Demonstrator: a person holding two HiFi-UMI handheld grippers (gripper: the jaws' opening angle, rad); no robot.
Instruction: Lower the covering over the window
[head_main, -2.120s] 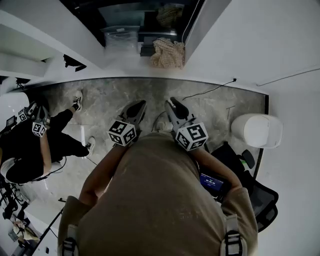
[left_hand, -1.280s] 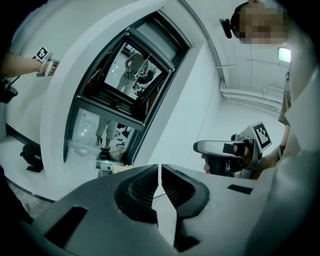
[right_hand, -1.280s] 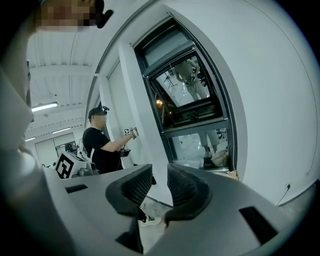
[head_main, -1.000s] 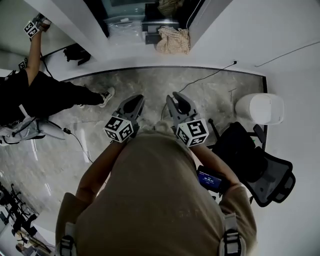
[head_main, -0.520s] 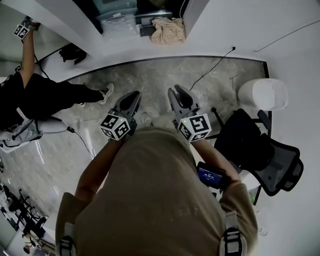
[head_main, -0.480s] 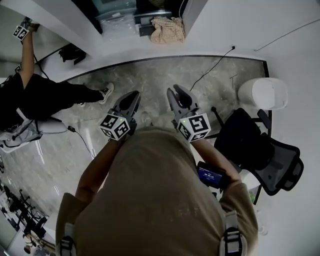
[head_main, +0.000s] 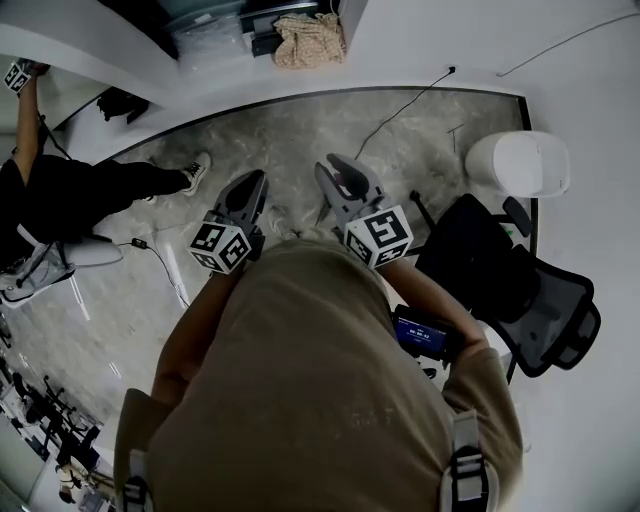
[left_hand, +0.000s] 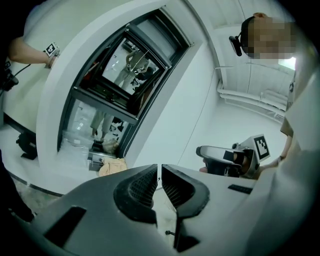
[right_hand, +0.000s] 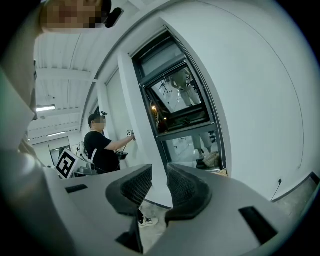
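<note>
You're on the approach: the window (right_hand: 180, 100) stands ahead, glass bare, its covering out of sight. Left gripper (left_hand: 159, 167) is pressed together, empty; right gripper (right_hand: 159, 170) is slightly apart, empty. Next, close in on the window and find the pull.

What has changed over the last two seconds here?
Nothing was taken hold of or let go. The scene slid up the head view: the beige cloth and white bin sit higher, the black chair shows more fully. The other person, low at first, now stands with an arm at the wall. Unchanged: left gripper shut and empty, right gripper slightly apart and empty, both held ahead.
</note>
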